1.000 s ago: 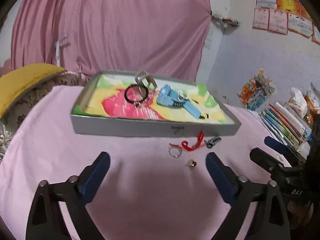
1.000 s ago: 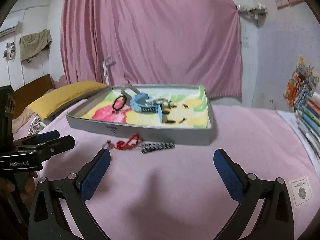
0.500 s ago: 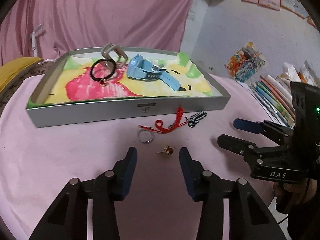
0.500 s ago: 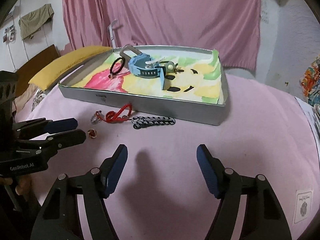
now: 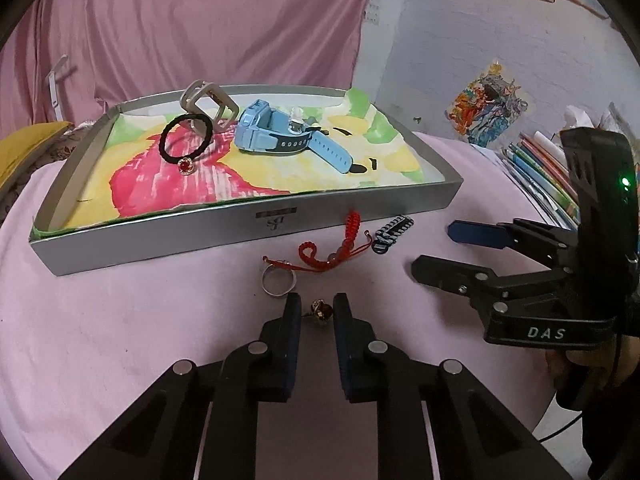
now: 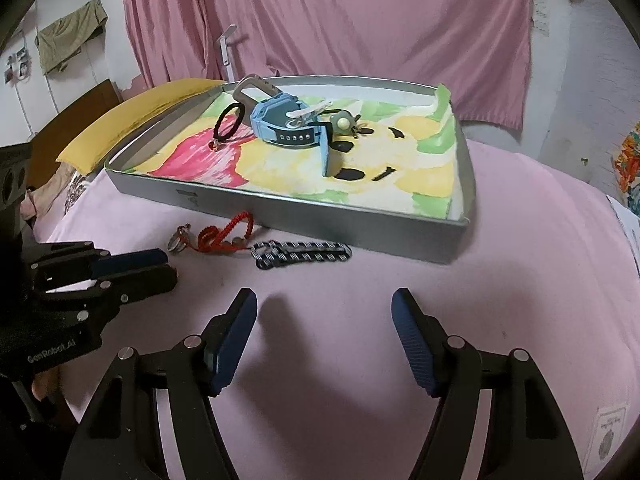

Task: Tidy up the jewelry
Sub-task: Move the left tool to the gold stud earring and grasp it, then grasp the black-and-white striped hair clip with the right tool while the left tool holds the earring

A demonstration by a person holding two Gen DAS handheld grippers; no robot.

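Beside the silver ring [image 5: 279, 280], the left gripper [image 5: 317, 314] is closing around a small red-gold charm [image 5: 321, 309].

Bare pink cloth [image 6: 500, 240] before the right claw [image 6: 324, 312]; grey tray wall [image 6: 320, 216] and striped band [image 6: 304, 252] beyond

The right gripper [image 5: 438, 250] reads "DAS" in white on its body. The left gripper [image 6: 168, 266] reads "GenRobot.AI" — near the tray [image 6: 304, 218].
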